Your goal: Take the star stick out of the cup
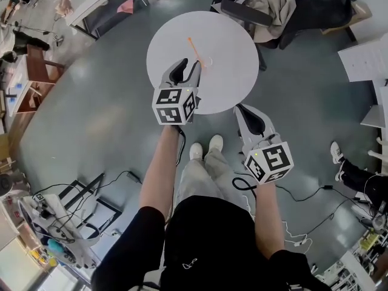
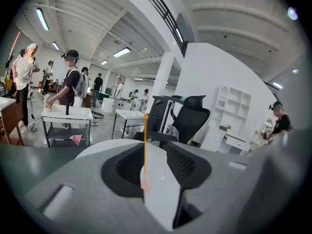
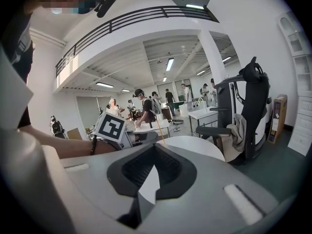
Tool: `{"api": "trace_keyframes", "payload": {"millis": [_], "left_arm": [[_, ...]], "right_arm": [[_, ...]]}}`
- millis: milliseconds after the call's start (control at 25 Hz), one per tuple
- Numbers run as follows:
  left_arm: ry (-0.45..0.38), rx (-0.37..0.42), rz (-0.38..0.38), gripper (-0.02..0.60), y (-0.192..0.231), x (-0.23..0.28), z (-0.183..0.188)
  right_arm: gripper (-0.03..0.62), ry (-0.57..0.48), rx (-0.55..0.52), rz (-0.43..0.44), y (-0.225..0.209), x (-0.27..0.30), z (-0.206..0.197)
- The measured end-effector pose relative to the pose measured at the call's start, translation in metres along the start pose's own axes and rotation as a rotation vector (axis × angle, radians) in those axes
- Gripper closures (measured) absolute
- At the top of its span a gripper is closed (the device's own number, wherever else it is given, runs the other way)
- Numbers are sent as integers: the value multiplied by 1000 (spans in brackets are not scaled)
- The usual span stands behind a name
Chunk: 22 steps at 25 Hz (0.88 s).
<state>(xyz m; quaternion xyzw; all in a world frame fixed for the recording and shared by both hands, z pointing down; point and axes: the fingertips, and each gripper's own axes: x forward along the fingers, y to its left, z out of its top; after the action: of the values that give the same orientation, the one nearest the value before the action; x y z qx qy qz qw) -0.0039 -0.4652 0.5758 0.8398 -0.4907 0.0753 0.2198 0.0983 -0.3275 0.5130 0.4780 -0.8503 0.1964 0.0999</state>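
On the round white table stands a clear cup with a thin orange stick rising from it; a pinkish end lies low inside the cup. My left gripper is over the table's near-left part, its jaws open on either side of the cup. In the left gripper view the cup and upright stick sit in the gap of that gripper, and the pads do not press on it. My right gripper hangs off the table's near edge, shut, holding nothing.
A black office chair with a beige jacket stands right behind the table. Cables trail on the grey floor by the person's feet. A white bench is at far left, and another person's legs at right.
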Motion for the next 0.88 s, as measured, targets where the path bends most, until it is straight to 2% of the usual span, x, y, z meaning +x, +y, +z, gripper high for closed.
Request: {"api": "trace_keyframes", "payload": {"millis": [280, 680, 880], "left_arm": [[27, 4, 16, 425, 15, 37, -10], [65, -1, 35, 426, 23, 59, -21], [66, -19, 43, 469, 30, 61, -18]], "right_arm": [[588, 53, 20, -11, -20, 4, -18], [588, 89, 39, -1, -32, 11, -33], [588, 100, 45, -1, -37, 8, -37]]}}
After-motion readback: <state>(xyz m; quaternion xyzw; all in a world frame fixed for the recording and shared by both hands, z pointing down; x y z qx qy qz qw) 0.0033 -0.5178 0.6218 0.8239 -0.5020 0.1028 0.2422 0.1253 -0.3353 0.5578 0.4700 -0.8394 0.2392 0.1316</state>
